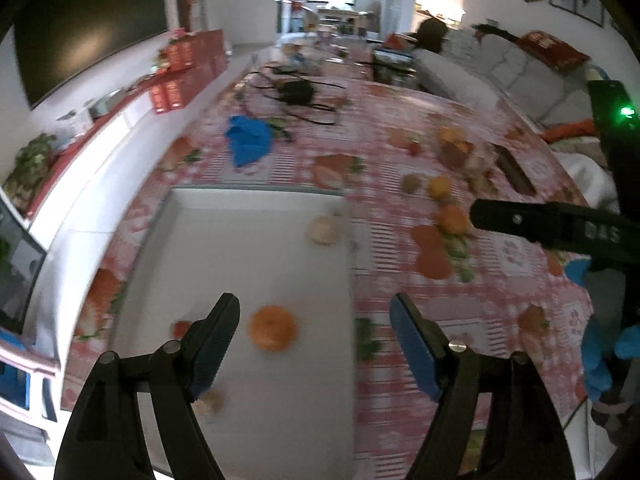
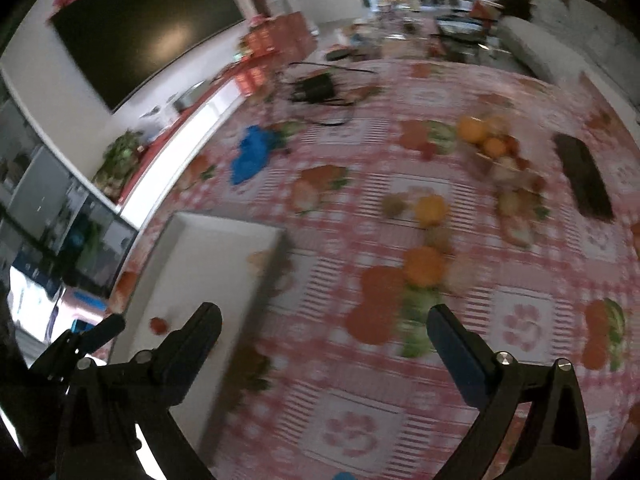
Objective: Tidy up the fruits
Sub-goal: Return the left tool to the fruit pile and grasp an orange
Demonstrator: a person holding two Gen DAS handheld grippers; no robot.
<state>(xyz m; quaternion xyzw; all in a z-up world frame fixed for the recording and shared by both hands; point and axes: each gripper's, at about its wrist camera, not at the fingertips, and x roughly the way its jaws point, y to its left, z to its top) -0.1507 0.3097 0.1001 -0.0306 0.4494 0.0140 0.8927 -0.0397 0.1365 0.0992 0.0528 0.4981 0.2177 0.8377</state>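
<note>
1. The left gripper (image 1: 314,316) hangs over a white tray (image 1: 192,216), jaws spread wide and holding nothing.
2. An orange (image 1: 273,327) lies on the tray floor between the left fingers, touching neither.
3. A small red fruit (image 1: 182,327) sits at the orange's 9 o'clock, just beside the left finger; a pale round fruit (image 1: 322,230) rests near the tray's far right corner, at the orange's 1 o'clock.
4. Another pale fruit (image 1: 210,400) shows blurred under the left finger, at the orange's 7 o'clock.
5. The right gripper (image 2: 324,322) hovers above the red-checked tablecloth (image 2: 360,420), jaws wide apart and empty; it enters the left wrist view at 3 o'clock.
6. From the right wrist, the tray lies at 9 o'clock and a loose orange (image 2: 424,265) sits on the cloth at 12 o'clock, ahead of the fingers.
7. A yellow fruit (image 2: 430,209) and a brownish fruit (image 2: 394,205) lie side by side beyond it.
8. Farther off, a cluster of fruit (image 2: 486,138) piles up; motion blur hides what contains it.
9. A blue cloth (image 1: 248,140) lies at 11 o'clock past the tray, a black cabled device (image 1: 298,92) beyond that.
</note>
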